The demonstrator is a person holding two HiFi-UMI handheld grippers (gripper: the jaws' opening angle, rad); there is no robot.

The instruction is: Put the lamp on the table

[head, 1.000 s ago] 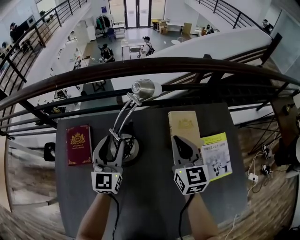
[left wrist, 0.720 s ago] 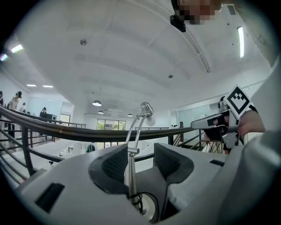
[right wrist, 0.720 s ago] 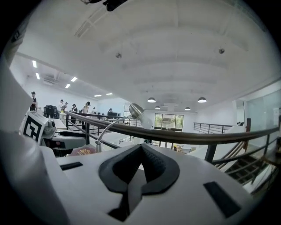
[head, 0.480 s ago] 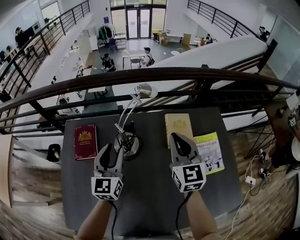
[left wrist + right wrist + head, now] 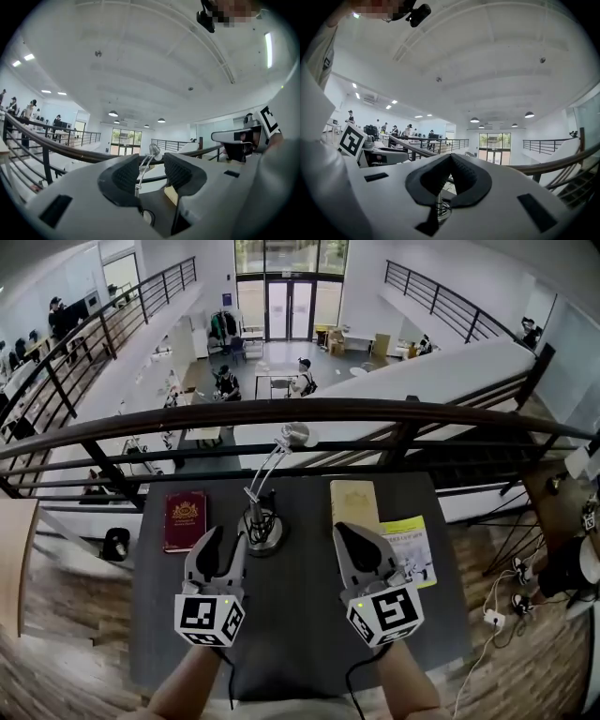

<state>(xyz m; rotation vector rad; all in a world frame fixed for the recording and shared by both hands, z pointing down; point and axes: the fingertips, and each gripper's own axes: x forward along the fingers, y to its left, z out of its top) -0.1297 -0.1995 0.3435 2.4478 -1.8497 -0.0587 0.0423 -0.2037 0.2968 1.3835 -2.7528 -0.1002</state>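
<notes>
With the left gripper (image 5: 225, 538) jaws apart near the lamp (image 5: 264, 532) at centre, and the right gripper (image 5: 349, 535) jaws together, a bump may tip it.

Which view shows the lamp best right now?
The head view: the whole lamp stands on the table, base, curved neck and head visible. The left gripper view shows only neck and head between open jaws; the right gripper view only the lower stem past shut jaws.
</notes>
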